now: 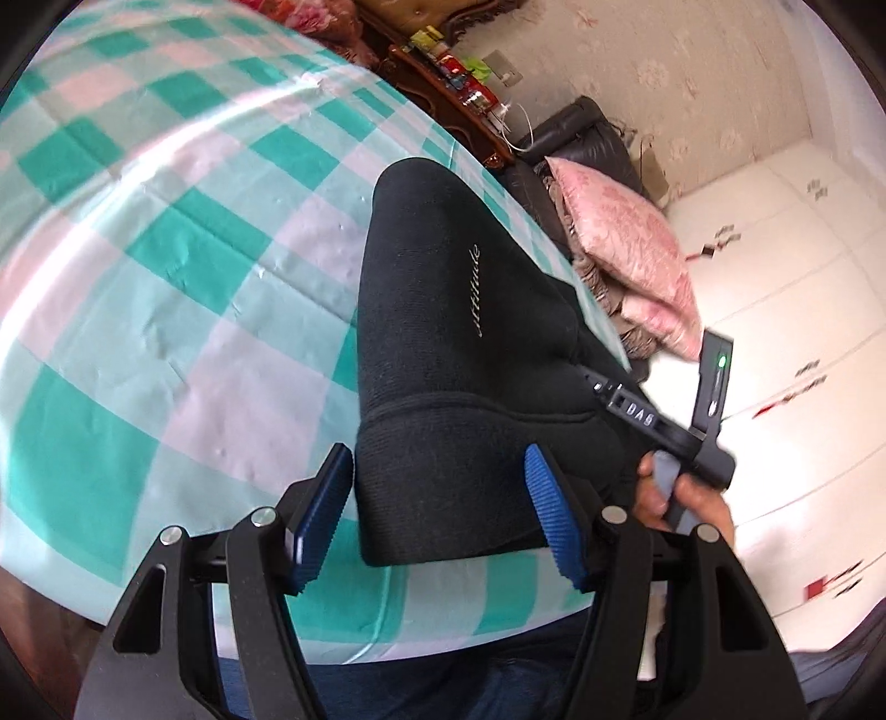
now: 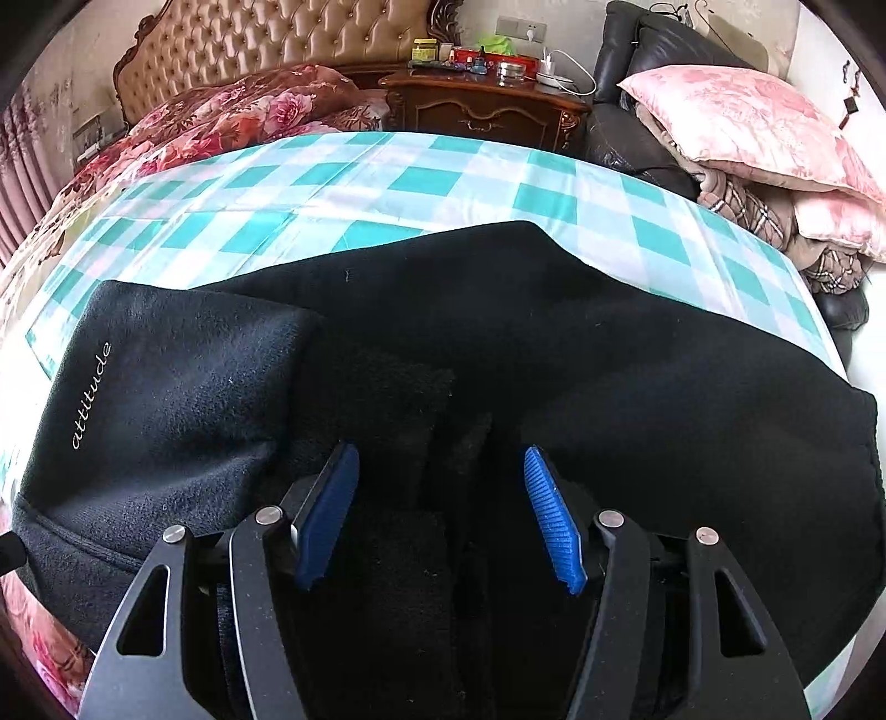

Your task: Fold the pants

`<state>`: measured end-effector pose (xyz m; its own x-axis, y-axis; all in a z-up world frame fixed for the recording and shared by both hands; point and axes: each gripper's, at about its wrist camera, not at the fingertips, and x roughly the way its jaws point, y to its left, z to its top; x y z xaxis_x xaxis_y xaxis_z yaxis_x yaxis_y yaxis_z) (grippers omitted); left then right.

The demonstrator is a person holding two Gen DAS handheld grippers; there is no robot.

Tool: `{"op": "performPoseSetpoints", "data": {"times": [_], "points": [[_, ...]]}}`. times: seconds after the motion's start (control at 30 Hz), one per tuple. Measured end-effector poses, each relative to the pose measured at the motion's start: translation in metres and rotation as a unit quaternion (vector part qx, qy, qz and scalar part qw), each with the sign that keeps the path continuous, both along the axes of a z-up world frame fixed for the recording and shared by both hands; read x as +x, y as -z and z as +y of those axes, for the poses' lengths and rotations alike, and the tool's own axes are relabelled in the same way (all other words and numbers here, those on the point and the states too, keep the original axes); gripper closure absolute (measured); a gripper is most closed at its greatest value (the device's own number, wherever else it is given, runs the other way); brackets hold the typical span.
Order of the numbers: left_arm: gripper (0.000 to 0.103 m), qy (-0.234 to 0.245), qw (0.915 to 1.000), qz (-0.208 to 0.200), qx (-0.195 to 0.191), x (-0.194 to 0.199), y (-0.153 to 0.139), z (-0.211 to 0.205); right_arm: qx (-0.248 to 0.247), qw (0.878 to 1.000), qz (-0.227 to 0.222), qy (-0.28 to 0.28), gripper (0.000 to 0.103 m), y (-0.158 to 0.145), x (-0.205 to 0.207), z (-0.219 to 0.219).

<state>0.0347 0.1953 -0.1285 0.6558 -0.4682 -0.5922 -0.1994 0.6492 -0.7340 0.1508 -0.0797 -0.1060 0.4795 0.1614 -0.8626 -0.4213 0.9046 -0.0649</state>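
Observation:
Black pants (image 1: 459,354) with white "attitude" lettering lie folded on a teal and white checked sheet (image 1: 166,249). My left gripper (image 1: 437,515) is open, its blue pads (image 1: 548,520) on either side of the ribbed cuff end, just above it. In the right wrist view the pants (image 2: 554,343) fill the middle, a folded part with the lettering at left. My right gripper (image 2: 440,509) is open right over the black cloth. The right tool's body and the hand holding it (image 1: 681,476) show at the pants' right edge in the left wrist view.
A pink pillow (image 2: 742,122) and blankets are piled on a black leather chair (image 2: 653,50) to the right of the bed. A wooden nightstand (image 2: 487,105) with small items and a tufted headboard (image 2: 277,50) stand behind. A floral quilt (image 2: 232,116) lies at the bed's head.

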Motion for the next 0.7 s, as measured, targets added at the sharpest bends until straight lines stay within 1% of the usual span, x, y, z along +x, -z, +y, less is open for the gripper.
{"op": "performPoseSetpoints", "data": {"times": [0.23, 0.3, 0.37, 0.4, 0.5, 0.57, 0.63, 0.7], "points": [[0.04, -0.012, 0.9988, 0.011, -0.046, 0.004, 0.013, 0.001, 0.002, 1.0, -0.003, 0.0, 0.043, 0.001, 0.0, 0.0], [0.044, -0.013, 0.9985, 0.014, -0.052, 0.004, 0.015, 0.002, 0.0, 1.0, -0.006, 0.0, 0.041, 0.001, -0.001, 0.0], [0.053, -0.013, 0.9988, 0.016, -0.045, 0.003, 0.014, 0.002, -0.003, 1.0, -0.012, 0.0, 0.039, 0.001, -0.002, 0.0], [0.056, -0.014, 0.999, 0.017, -0.039, 0.003, 0.014, 0.001, -0.004, 1.0, -0.015, -0.001, 0.038, 0.001, -0.002, -0.001], [0.06, -0.012, 0.9996, 0.018, -0.019, 0.004, 0.011, -0.002, -0.006, 1.0, -0.021, 0.001, 0.034, -0.003, -0.003, -0.002], [0.063, -0.009, 0.9998, 0.016, -0.006, 0.004, 0.008, -0.003, -0.004, 1.0, -0.018, 0.005, 0.033, -0.01, -0.004, -0.003], [0.065, -0.005, 0.9999, 0.011, 0.011, 0.005, 0.002, -0.006, 0.022, 1.0, -0.016, -0.002, 0.029, -0.025, -0.008, -0.003], [0.066, -0.001, 0.9995, 0.008, 0.03, 0.007, -0.004, -0.01, 0.05, 0.998, -0.013, -0.024, 0.027, -0.042, -0.015, 0.004]]}}
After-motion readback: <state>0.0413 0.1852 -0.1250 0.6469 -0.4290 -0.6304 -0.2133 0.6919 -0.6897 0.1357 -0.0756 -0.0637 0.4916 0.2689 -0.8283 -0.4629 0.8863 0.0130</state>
